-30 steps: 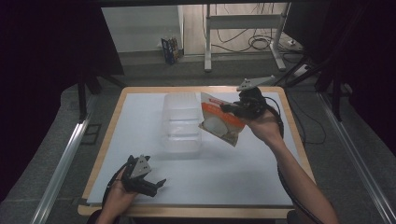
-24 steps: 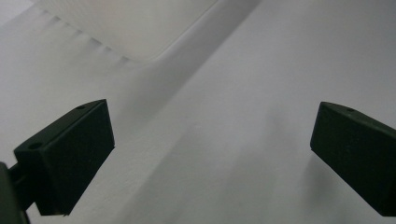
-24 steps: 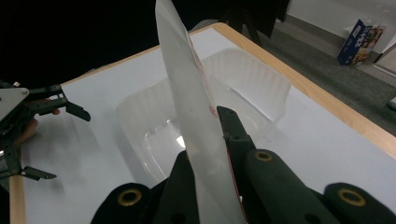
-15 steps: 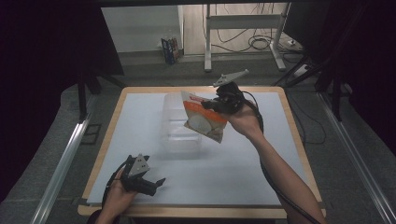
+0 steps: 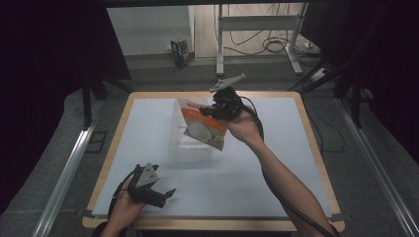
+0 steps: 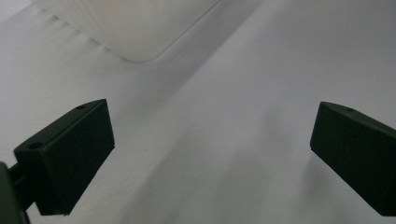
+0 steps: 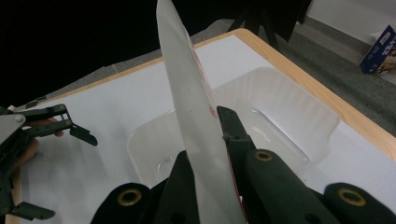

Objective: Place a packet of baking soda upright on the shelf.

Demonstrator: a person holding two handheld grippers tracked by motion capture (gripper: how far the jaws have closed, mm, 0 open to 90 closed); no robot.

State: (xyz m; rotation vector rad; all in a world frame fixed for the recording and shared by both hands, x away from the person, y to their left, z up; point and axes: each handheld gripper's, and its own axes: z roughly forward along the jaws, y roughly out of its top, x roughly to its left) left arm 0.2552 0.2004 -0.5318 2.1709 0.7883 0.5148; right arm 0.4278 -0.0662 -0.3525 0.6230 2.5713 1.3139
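Right gripper point(image 5: 213, 112), clamped on the snack bag point(image 5: 203, 129) above centre-frame's clear bin point(image 5: 184, 148), could snag the bag's corner on its rim.

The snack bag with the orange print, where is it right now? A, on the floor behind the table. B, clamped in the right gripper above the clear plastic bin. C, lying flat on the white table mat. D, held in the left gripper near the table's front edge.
B: the right gripper has its jaws shut on the snack bag, which hangs over the clear plastic bin; the left gripper sits open and holds nothing.
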